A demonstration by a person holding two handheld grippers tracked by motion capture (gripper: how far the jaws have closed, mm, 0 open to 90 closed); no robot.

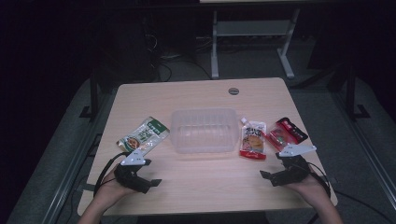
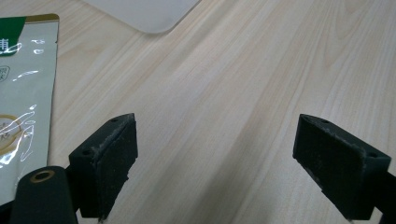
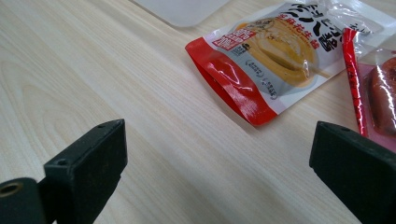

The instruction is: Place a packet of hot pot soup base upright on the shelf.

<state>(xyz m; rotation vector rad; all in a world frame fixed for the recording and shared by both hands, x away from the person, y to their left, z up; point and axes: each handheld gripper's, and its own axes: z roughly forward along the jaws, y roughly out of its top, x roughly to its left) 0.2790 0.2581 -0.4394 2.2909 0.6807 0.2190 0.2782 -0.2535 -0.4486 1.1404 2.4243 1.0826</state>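
Observation:
A clear plastic tub (image 1: 204, 129) stands mid-table. Left of it lies a green-and-white food pouch (image 1: 143, 136), whose edge reaches into the left gripper view (image 2: 23, 93). Right of the tub lie a red-and-white pouch (image 1: 253, 140) (image 3: 266, 56) and a red-and-black packet (image 1: 286, 133) (image 3: 378, 88). My left gripper (image 1: 147, 183) (image 2: 215, 163) rests low near the front left, open, with bare table between its jaws. Near the front right, my right gripper (image 1: 271, 177) (image 3: 219, 172) is open and holds nothing, just short of the red-and-white pouch.
The wooden table (image 1: 201, 186) has a round cable hole (image 1: 233, 90) at its far edge. A corner of the tub (image 2: 144, 14) (image 3: 182, 9) appears at the top of both gripper views. White desk legs (image 1: 215, 46) stand on the dark floor beyond.

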